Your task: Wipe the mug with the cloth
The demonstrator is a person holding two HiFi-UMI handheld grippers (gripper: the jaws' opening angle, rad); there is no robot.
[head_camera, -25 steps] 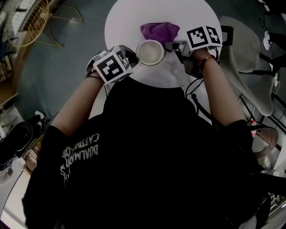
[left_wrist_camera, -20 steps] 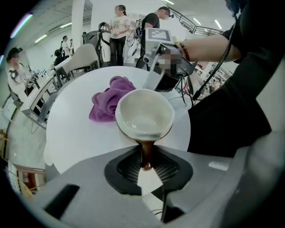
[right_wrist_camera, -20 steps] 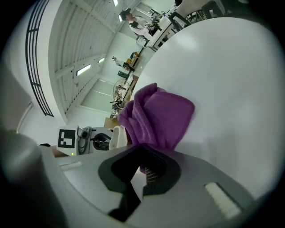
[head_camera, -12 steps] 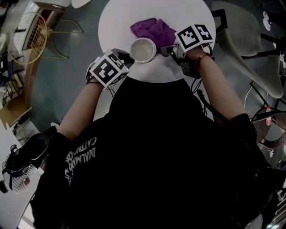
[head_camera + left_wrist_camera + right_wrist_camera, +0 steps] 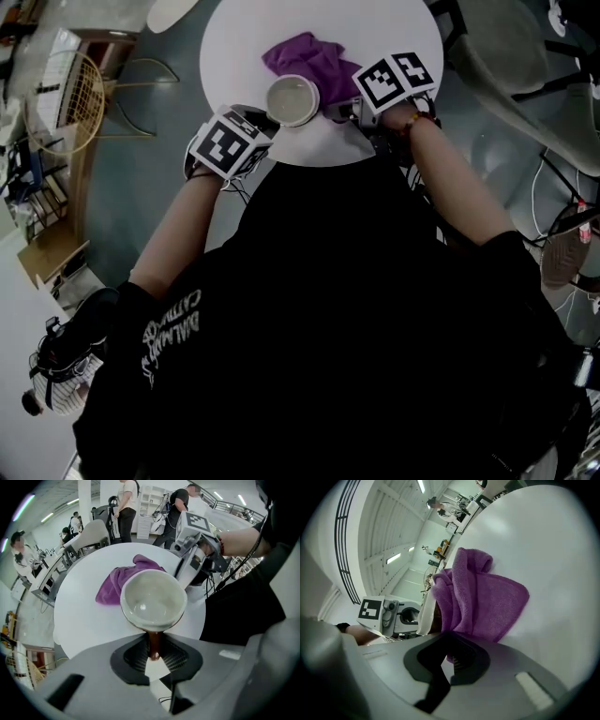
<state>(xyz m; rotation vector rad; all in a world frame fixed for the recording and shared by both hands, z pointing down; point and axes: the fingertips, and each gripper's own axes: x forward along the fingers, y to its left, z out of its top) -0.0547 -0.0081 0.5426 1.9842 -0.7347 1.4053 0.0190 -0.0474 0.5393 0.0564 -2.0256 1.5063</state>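
One cream mug [image 5: 292, 99], its pale inside showing clear to the bottom, is at the 6 o'clock edge of a round white counter [image 5: 244, 37]. The left gripper [image 5: 154, 652], at the mug's 8 o'clock, has its jaws pinching the brown handle [image 5: 154, 639]. One purple cloth [image 5: 305, 58], touching the mug at its 1 o'clock, is pinched in the jaws of the right gripper [image 5: 449, 660].

I stand at a round white surface [image 5: 234, 37] on a grey floor [image 5: 141, 206]. A wire chair [image 5: 80, 94] sits to my left, a pale chair [image 5: 497, 66] to my right. Across the bright hall, people [image 5: 126, 508] stand by white shelves [image 5: 149, 498] under ceiling strip lights [image 5: 393, 557].
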